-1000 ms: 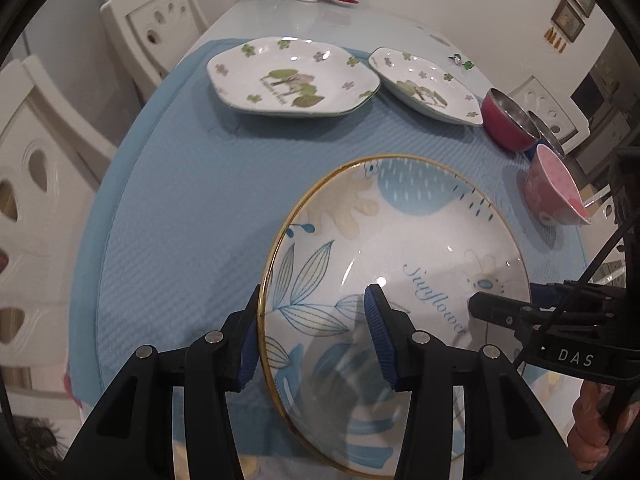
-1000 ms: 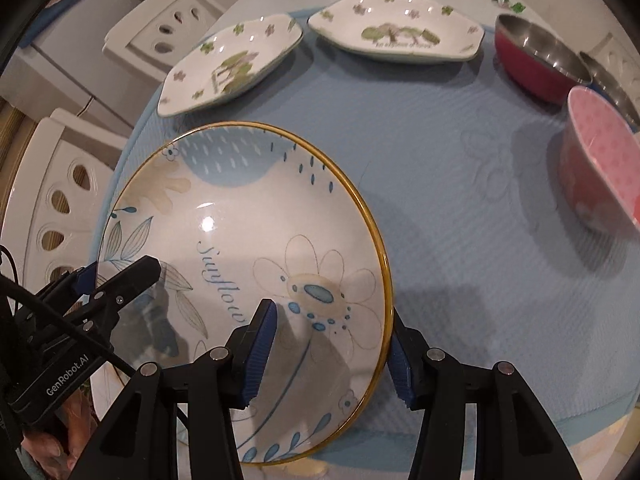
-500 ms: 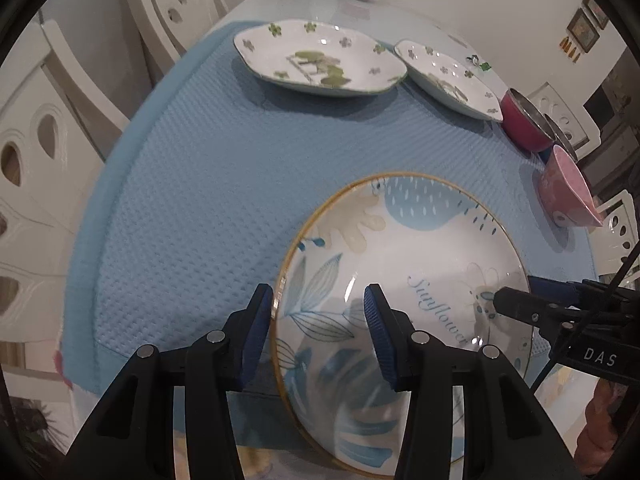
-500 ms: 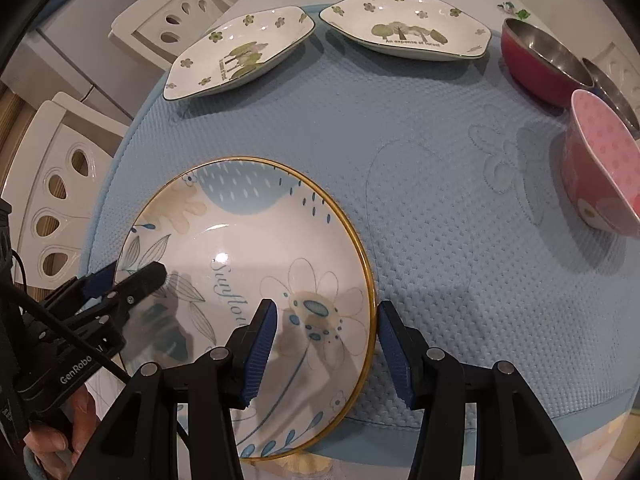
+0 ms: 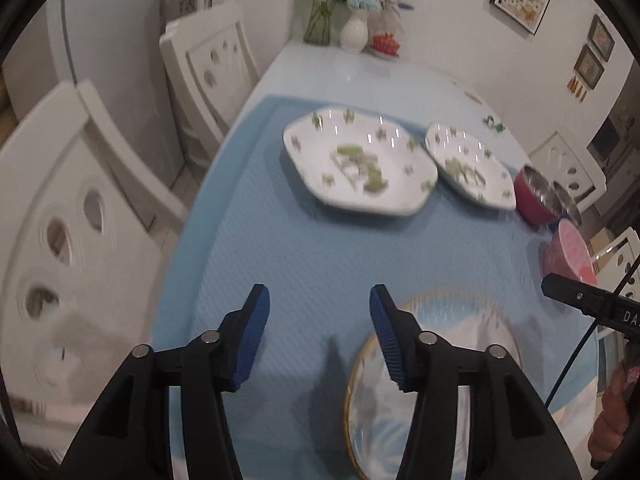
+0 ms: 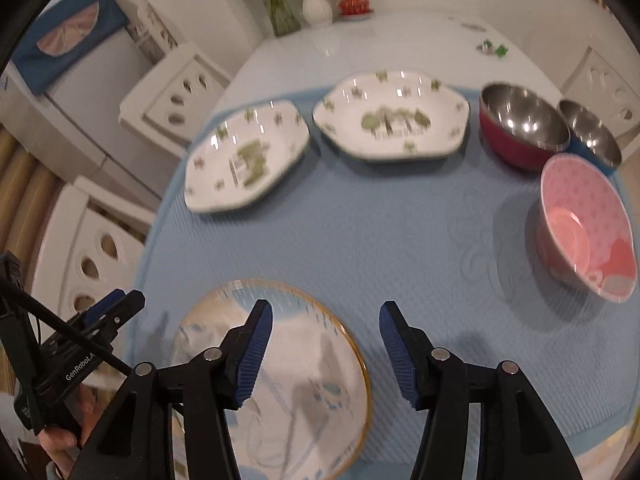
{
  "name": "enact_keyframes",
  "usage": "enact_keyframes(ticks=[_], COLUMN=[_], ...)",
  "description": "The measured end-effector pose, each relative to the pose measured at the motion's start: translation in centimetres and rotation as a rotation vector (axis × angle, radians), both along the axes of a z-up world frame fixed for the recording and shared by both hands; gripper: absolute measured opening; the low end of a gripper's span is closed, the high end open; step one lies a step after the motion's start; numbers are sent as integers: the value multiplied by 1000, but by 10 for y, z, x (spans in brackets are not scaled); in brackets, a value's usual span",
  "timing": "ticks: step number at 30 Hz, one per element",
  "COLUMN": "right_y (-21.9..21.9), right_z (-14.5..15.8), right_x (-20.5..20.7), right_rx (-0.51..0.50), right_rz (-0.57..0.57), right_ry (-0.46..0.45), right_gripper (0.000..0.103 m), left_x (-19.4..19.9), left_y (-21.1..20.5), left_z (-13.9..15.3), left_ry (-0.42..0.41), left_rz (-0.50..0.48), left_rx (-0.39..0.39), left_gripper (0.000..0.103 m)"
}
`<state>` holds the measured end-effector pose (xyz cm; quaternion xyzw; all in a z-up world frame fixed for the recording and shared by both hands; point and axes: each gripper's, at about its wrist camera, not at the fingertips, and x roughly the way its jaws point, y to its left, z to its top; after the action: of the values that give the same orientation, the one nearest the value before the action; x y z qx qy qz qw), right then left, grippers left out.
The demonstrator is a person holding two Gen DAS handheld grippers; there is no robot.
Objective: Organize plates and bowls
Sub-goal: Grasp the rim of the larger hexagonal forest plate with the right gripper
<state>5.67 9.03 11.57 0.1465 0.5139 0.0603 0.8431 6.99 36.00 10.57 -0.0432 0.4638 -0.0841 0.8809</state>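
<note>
Lying flat on the light blue woven table mat (image 6: pixel 360 240), near its front edge, is the big round gold-rimmed flower plate (image 6: pixel 288 384) (a bit blurry). The left gripper (image 5: pixel 318 330) and right gripper (image 6: pixel 326 350) hang above it; their jaws have just been opening, with nothing between them. Farther back sit two white leaf-print plates (image 6: pixel 390 120), two shiny metal bowls (image 6: pixel 520 124) and a pink dotted bowl (image 6: pixel 588 232).

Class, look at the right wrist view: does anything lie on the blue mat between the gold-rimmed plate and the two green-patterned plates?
Nothing visible does. Only bare blue mat separates the gold-rimmed plate from the two green-patterned plates; the pink bowl stands off to the right.
</note>
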Motion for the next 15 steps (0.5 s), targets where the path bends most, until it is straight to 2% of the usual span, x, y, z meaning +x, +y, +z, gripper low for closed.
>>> enact_keyframes(ticks=[5, 6, 9, 15], right_y=[12, 16, 22, 28], right_z=[1, -3, -17, -60], right_x=[45, 54, 74, 118], right_rx=[46, 49, 69, 129], right_rz=[-16, -22, -24, -50], right_ry=[-12, -9, 26, 139], right_gripper=[64, 65, 65, 65], left_x=[53, 68, 105, 169], left_y=[5, 5, 2, 10], left_z=[24, 24, 16, -24], left_ry=[-83, -82, -57, 72], left_rz=[-13, -27, -56, -59], left_rx=[4, 4, 16, -97], left_gripper=[73, 73, 73, 73])
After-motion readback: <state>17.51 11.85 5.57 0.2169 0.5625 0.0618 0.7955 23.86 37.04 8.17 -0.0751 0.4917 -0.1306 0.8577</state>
